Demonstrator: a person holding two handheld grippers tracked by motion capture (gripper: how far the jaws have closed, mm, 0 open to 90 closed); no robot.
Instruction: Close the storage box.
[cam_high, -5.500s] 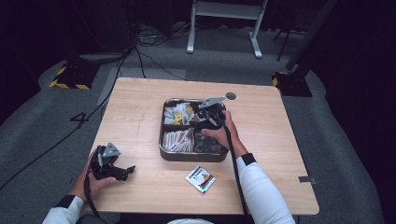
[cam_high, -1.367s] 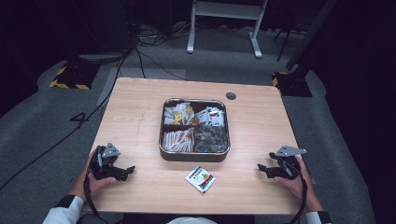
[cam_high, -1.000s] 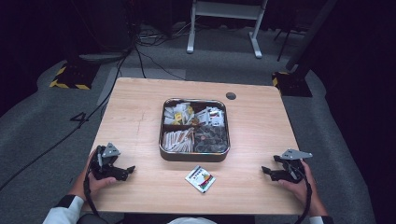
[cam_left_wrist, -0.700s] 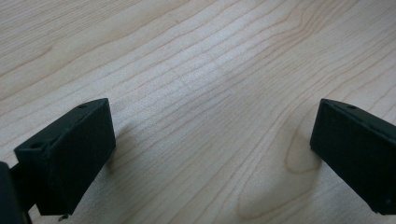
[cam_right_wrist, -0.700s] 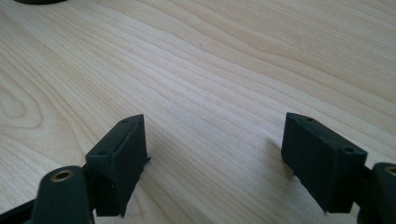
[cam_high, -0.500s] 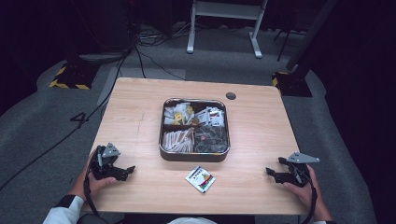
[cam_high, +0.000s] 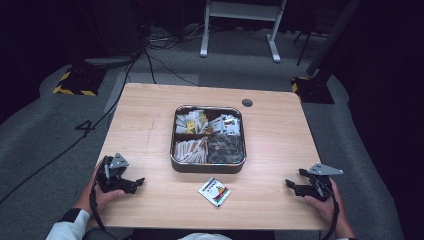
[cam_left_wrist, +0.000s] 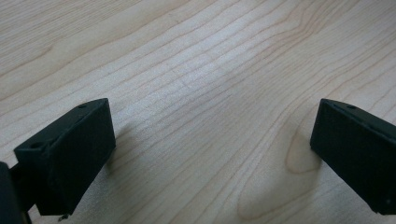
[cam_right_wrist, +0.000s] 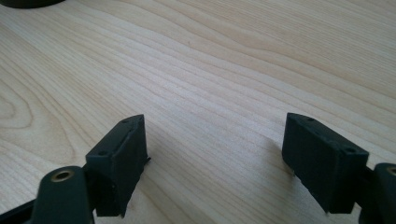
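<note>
Fingers spread wide on both sides, nothing between them. From the high view, the left gripper (cam_high: 119, 176) sits at the near-left of the desk (cam_high: 150, 125) and the right gripper (cam_high: 311, 184) at the near-right, each parked low in a hand, well apart from the metal tray (cam_high: 208, 168) at centre. That looks like a rest pose. The tray's four compartments hold sorted sachets; a loose packet (cam_high: 214, 191) lies just in front of it, its printing too small to read. Left gripper view: bare wood grain between two black fingers (cam_left_wrist: 70, 154), touching nothing. Right gripper view: same story, wood alone between the fingers (cam_right_wrist: 119, 161).
</note>
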